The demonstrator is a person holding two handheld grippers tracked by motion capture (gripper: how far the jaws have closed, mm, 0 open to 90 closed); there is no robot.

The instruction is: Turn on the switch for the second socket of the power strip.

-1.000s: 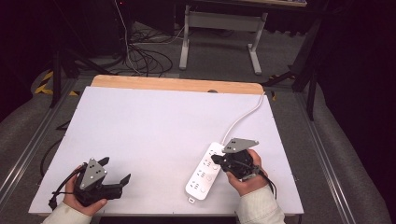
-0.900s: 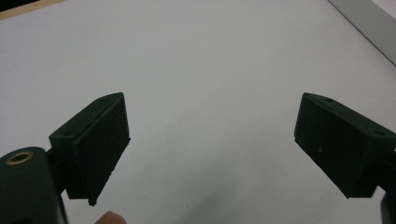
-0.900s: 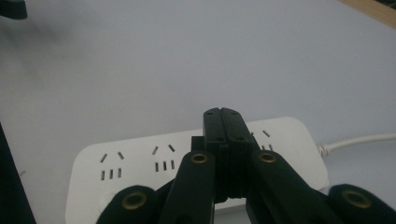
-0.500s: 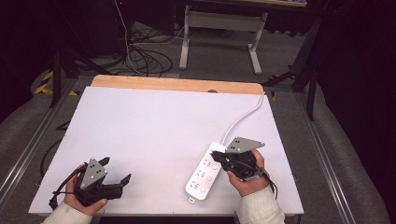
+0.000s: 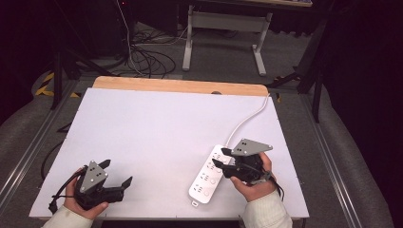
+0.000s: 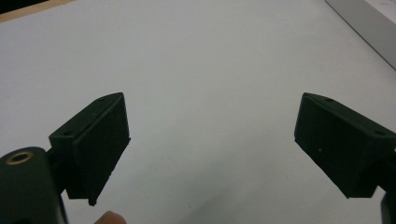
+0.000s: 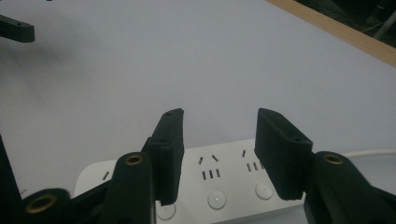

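High view
- Table [image 5: 157, 128]: white top with a wooden strip along the far edge; floor, cables and a metal stand lie beyond it.
- Power strip [image 5: 209, 175]: white, lies flat at the near right of the table, long axis running from near edge toward the far right.
- Cord [image 5: 247, 121]: white, leaves the far end of the power strip and curves to the table's far right corner.
- Right gripper [image 5: 222, 157]: held in the right hand [image 5: 252, 183], just beside the power strip's right side; jaws reach over the strip's far half, partly spread, nothing between them.
- Left gripper [image 5: 116, 173]: held in the left hand [image 5: 83, 202] at the near left corner, well apart from the power strip; jaws spread wide, empty, pointing toward the right.
- Sleeves: pale cuffs show at the bottom edge under both hands.

Left gripper view
- Left gripper [image 6: 212, 140]: two black jaws stand far apart over bare white table; nothing held.
- Power strip [image 6: 369, 28]: a pale edge shows at the upper right corner, well away from the jaws.
- Fingertip [image 6: 108, 218]: shows at the bottom edge.

Right gripper view
- Right gripper [image 7: 218, 128]: jaws at a moderate gap, gripping nothing.
- Power strip [image 7: 212, 184]: lies crosswise directly below the jaws; socket slots and round buttons visible between them. Contact with the strip cannot be told.
- Cord [image 7: 369, 153]: runs off to the right.
- Left gripper [image 7: 16, 27]: one black jaw tip shows at the upper left, far off.
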